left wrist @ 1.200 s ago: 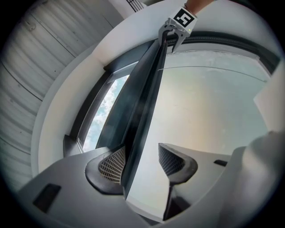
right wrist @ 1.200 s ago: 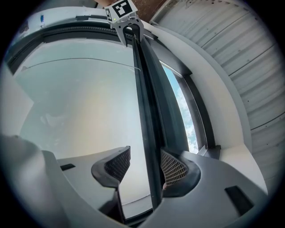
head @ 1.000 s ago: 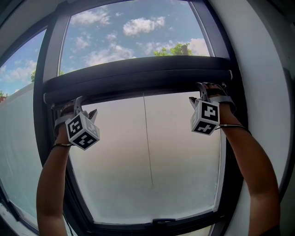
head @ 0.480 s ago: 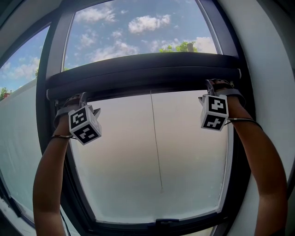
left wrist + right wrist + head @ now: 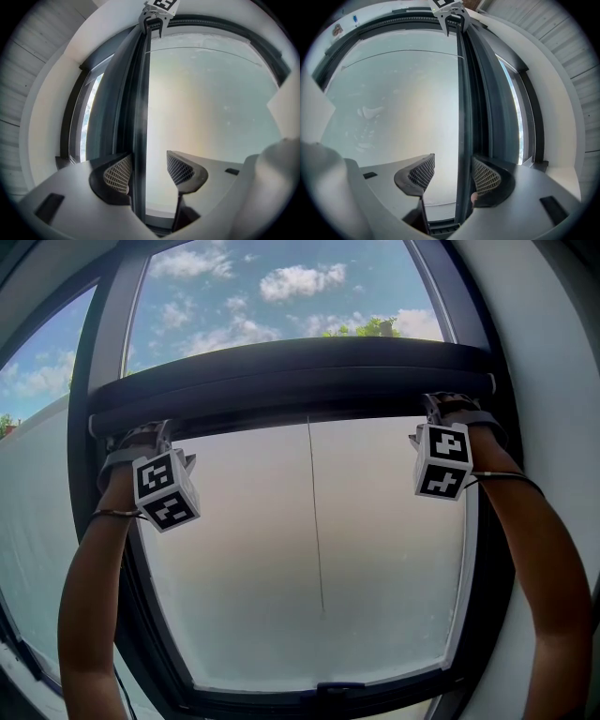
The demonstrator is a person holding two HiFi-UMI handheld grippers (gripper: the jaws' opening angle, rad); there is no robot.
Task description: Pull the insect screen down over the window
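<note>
The insect screen's dark pull bar [image 5: 300,371] spans the window about a third of the way down. Clear sky shows above it and hazy pane below. My left gripper [image 5: 141,435] is up under the bar's left end and my right gripper [image 5: 448,407] under its right end. In the left gripper view the jaws [image 5: 147,171] stand open astride the bar's edge [image 5: 139,93], with one pad close beside it. In the right gripper view the jaws [image 5: 452,173] have just been opening. The bar's edge [image 5: 462,93] runs between them, and the left pad is well clear of it.
A thin pull cord [image 5: 316,521] hangs from the bar's middle down the pane. The dark window frame [image 5: 483,568] borders both sides, with a white wall [image 5: 553,381] to the right. A second pane [image 5: 37,521] lies to the left.
Both grippers stay at the bar's ends, and their marker cubes have rolled slightly. The bar sits a little higher in the head view than a second ago.
</note>
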